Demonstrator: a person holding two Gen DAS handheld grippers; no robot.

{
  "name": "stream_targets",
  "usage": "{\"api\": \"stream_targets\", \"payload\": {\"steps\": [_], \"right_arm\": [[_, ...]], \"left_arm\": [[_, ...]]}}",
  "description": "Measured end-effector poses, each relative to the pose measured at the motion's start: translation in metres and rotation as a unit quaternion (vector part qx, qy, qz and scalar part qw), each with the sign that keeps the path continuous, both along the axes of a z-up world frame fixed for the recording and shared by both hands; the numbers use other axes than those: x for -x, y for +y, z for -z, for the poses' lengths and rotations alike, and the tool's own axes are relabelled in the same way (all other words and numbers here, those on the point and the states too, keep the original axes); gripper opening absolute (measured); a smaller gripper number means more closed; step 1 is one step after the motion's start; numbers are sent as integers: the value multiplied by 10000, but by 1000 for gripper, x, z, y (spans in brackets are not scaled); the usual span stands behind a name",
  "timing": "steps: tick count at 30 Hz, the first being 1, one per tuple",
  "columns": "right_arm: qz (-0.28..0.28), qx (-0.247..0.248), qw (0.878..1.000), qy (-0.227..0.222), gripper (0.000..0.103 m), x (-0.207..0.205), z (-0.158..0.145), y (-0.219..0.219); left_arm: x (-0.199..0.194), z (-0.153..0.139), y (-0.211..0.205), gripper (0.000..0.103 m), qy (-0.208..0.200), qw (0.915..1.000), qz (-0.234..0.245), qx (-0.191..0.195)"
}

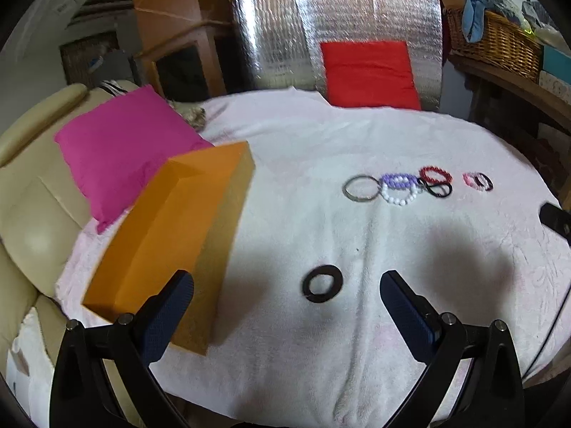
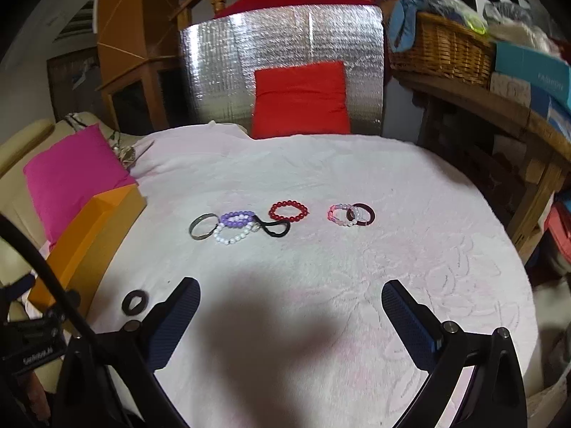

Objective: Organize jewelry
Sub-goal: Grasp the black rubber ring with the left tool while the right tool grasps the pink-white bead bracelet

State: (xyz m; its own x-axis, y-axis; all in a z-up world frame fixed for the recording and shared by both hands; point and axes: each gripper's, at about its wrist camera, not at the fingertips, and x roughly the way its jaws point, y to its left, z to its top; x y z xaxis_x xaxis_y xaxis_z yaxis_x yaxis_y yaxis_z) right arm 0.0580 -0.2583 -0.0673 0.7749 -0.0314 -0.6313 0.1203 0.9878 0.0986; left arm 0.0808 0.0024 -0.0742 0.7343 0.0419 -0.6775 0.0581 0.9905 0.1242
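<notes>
A dark flat ring (image 1: 322, 283) lies on the white cloth just ahead of my open, empty left gripper (image 1: 286, 296); it also shows in the right wrist view (image 2: 135, 302). Farther off lie a metal bangle (image 1: 361, 187) (image 2: 202, 226), purple (image 2: 237, 218) and white (image 2: 232, 234) bead bracelets, a black hair tie (image 2: 274, 228), a red bead bracelet (image 2: 288, 211) and a pink bracelet with a dark ring (image 2: 351, 214). An orange box (image 1: 171, 235) (image 2: 85, 239) stands at the left. My right gripper (image 2: 291, 297) is open and empty, short of the bracelets.
The white cloth (image 2: 357, 285) covers a round table. A pink cushion (image 1: 117, 146) lies on a cream sofa at left. A red cushion (image 2: 301, 98) leans on a silver foil panel behind. A wooden shelf with a wicker basket (image 2: 442, 50) stands at right.
</notes>
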Motion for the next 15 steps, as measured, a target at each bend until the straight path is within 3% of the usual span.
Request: {"api": "stream_targets", "payload": {"steps": [6, 10, 15], "right_arm": [[45, -667, 9967, 454, 103, -50, 34, -46], [194, -1287, 9881, 824, 103, -87, 57, -83], [195, -1433, 9861, 822, 94, -123, 67, -108]], "left_arm": [[-28, 36, -3, 103, 778, 9962, 313, 220], [-46, 58, -15, 103, 1184, 9912, 561, 194], [-74, 83, -17, 101, 1582, 9857, 535, 237]]}}
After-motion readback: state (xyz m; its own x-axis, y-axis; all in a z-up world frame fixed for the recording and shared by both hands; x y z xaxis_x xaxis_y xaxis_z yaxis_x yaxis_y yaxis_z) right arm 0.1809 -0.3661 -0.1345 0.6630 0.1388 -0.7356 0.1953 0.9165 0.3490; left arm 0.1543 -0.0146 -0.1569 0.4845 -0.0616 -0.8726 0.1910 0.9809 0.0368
